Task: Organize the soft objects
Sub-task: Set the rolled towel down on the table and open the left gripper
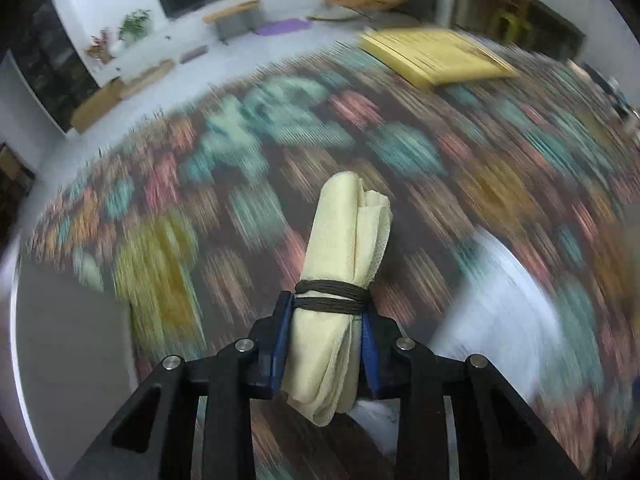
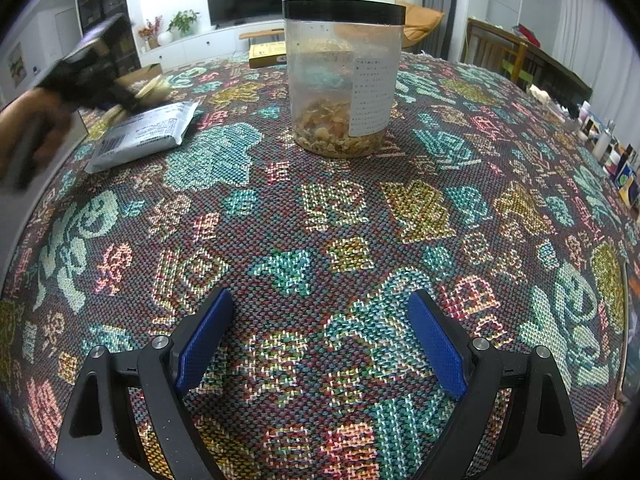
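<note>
Left gripper (image 1: pixel 326 312): pointing steeply down at the bench, jaws clamped on a rolled pale-yellow cloth (image 1: pixel 348 248) bound with two turns of dark cord (image 1: pixel 332 296). The roll stands along the fingers at lower centre of the left wrist view, its free end toward frame centre; the blue pads (image 1: pixel 278 344) press both its sides. The patterned tablecloth (image 1: pixel 400 152) is smeared with motion blur. A yellow padded envelope (image 1: pixel 436 56) lies at upper right, well apart from the roll; a white blurred shape sits lower right, unidentifiable.

Right wrist view: the left gripper and a hand (image 2: pixel 28 136) show blurred at the upper left, above a grey mailer bag (image 2: pixel 140 136).

Right gripper (image 2: pixel 320 332): angled down, bottom centre of its view, jaws wide apart with nothing between them. Bare cloth runs ahead up to a clear plastic jar with a black lid (image 2: pixel 344 80), upper centre. Bench edge curves along the left; small bottles crowd the right edge.
</note>
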